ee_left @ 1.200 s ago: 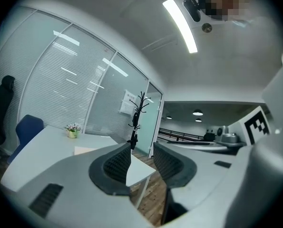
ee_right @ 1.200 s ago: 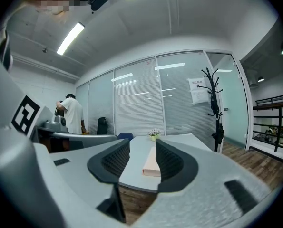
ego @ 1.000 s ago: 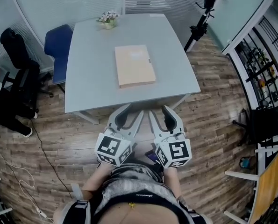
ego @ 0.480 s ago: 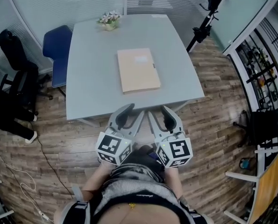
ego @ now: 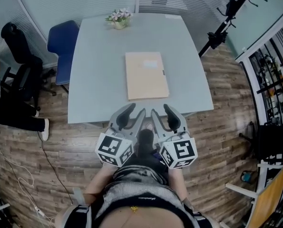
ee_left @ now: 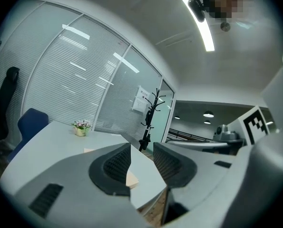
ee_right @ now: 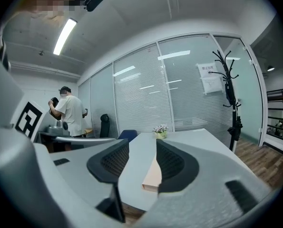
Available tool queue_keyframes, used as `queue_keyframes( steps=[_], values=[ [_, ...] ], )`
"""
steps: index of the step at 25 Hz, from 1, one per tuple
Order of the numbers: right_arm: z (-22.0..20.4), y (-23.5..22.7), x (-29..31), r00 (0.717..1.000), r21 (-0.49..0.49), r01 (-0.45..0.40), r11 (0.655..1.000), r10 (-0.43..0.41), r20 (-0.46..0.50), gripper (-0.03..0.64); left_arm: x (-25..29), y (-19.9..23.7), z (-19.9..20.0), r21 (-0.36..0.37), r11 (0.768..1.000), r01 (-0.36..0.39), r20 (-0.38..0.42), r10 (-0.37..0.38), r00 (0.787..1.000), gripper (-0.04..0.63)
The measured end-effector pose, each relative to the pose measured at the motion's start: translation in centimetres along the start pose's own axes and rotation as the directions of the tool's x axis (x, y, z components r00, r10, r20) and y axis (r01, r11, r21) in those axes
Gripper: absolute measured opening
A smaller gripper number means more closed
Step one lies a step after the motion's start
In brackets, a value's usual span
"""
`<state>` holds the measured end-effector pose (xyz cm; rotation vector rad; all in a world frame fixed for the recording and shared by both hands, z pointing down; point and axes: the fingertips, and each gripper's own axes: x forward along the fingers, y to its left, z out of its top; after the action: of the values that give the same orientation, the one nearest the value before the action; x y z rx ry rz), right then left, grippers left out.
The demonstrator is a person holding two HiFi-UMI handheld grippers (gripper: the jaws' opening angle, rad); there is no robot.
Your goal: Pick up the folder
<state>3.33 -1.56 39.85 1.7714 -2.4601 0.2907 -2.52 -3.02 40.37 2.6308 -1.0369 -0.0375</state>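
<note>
A tan folder (ego: 146, 75) lies flat on the grey table (ego: 93, 80), slightly right of centre and close to the near edge. My left gripper (ego: 131, 112) and right gripper (ego: 162, 111) are side by side, level, with their fingertips just at the table's near edge, short of the folder. Both are open with nothing between the jaws. In the left gripper view the folder's near corner (ee_left: 132, 178) shows in the gap of the left gripper (ee_left: 142, 156). In the right gripper view the folder's edge (ee_right: 153, 175) lies ahead of the right gripper (ee_right: 142, 158).
A small flower pot (ego: 119, 19) stands at the table's far edge. A blue chair (ego: 63, 42) and a black chair (ego: 17, 51) are to the left, a coat stand (ego: 227, 18) to the right. A person (ee_right: 70, 113) stands far off left.
Both grippers have moved forward together toward the table; their fingertips now reach its near edge, closer to the folder. Jaw openings look unchanged.
</note>
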Motion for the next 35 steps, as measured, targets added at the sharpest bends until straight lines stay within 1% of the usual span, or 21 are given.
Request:
queue_keyframes(
  steps=[3,7,11,17,22,26,29,32,35],
  values=[
    [0.9,-2.1,2.7,0.999,0.006,-0.033,0.999,0.033,0.006,0.181,3.1,1.3,0.8,-0.001,1.000,-0.030,0.003,0.030,1.000,0.124],
    [3.0,-4.9,6.2,0.997,-0.003,-0.073,0.997,0.073,0.030,0.181,7.6,2.7,2.7,0.031,0.998,-0.053,0.014,0.053,0.999,0.124],
    [4.8,-7.4,9.4,0.993,-0.015,-0.115,0.993,0.116,0.037,0.181,11.5,4.0,4.2,0.042,0.996,-0.082,0.028,0.081,0.996,0.124],
    [5.0,-10.7,12.9,0.989,-0.009,-0.148,0.989,0.149,0.014,0.181,15.7,5.8,4.5,0.025,0.992,-0.122,0.012,0.122,0.993,0.124],
    [3.8,-13.3,15.2,0.987,-0.006,-0.159,0.987,0.159,-0.034,0.181,18.5,7.2,3.7,0.021,0.988,-0.153,-0.021,0.153,0.988,0.130],
    [2.1,-15.1,17.0,0.982,-0.010,-0.170,0.985,0.169,-0.082,0.181,19.9,8.9,2.4,0.016,0.979,-0.204,-0.057,0.204,0.977,0.139],
    [0.3,-16.5,18.4,0.979,-0.011,-0.167,0.986,0.164,-0.122,0.181,20.5,10.7,0.8,0.026,0.968,-0.251,-0.094,0.253,0.963,0.147],
    [-2.4,-17.5,19.6,0.969,0.000,-0.168,0.986,0.165,-0.184,0.184,20.5,12.7,-1.0,0.018,0.954,-0.298,-0.131,0.298,0.946,0.146],
    [-5.0,-18.3,20.8,0.961,0.015,-0.142,0.990,0.142,-0.238,0.192,20.3,14.8,-3.1,0.026,0.946,-0.323,-0.190,0.322,0.927,0.146]
  ],
)
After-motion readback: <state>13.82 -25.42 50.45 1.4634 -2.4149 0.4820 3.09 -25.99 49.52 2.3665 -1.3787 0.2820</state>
